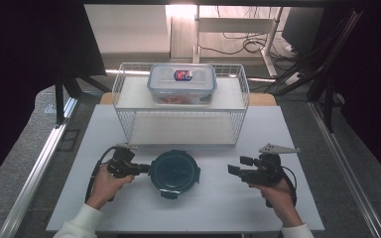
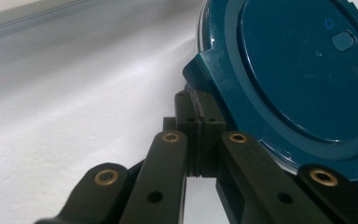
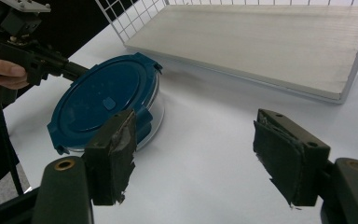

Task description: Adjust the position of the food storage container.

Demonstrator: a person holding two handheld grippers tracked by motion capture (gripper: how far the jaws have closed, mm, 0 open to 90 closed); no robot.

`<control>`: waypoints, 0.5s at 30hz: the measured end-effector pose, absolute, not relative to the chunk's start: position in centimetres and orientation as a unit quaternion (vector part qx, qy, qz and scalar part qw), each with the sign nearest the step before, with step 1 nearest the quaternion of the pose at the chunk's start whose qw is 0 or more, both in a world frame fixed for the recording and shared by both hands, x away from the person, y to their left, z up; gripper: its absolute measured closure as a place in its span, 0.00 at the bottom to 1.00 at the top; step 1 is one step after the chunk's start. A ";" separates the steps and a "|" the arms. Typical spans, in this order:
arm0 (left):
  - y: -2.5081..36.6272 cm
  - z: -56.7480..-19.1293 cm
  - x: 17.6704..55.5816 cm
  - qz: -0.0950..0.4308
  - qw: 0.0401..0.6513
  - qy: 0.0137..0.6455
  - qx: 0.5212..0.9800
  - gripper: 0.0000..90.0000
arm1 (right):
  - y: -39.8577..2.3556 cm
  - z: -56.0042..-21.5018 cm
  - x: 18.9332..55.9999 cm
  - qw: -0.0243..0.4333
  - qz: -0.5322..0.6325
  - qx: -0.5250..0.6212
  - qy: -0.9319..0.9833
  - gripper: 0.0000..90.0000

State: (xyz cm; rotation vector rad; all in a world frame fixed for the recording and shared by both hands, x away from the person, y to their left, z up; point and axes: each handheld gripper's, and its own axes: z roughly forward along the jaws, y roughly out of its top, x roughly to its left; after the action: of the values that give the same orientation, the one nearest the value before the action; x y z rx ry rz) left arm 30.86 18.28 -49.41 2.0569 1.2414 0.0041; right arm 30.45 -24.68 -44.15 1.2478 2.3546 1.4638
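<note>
Spread right claw (image 3: 196, 158) faces round lidded container (image 1: 174, 172); left claw (image 1: 145, 169), pressed together, touches its rim.

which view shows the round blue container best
The high view: the round blue container shows whole, left gripper at its rim. The right gripper view shows it slanted, partly behind a jaw; the left gripper view, just part of its lid.

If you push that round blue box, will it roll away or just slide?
The round container sits flat under its blue lid, so it would probably slide across the smooth white table, not roll. It looks low and wide, so tipping seems unlikely. The clear wall looks hard, likely stiff.
</note>
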 end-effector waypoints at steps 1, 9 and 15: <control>18.2 -49.4 30.8 0.003 0.358 0.479 0.802 1.00 | -24.7 -44.1 30.4 0.051 0.481 0.410 0.773 0.33; 17.6 -49.1 30.3 -0.002 0.366 0.467 0.805 1.00 | -24.6 -44.2 30.5 0.048 0.479 0.410 0.775 0.33; 17.3 -49.1 30.2 -0.007 0.371 0.465 0.804 1.00 | -24.6 -44.3 30.5 0.048 0.479 0.410 0.775 0.33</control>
State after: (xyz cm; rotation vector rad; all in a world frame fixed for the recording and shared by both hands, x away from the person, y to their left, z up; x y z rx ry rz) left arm 30.24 17.25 -49.13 2.0625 1.1922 -0.0172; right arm 30.52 -24.61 -44.26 1.2511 2.3620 1.4596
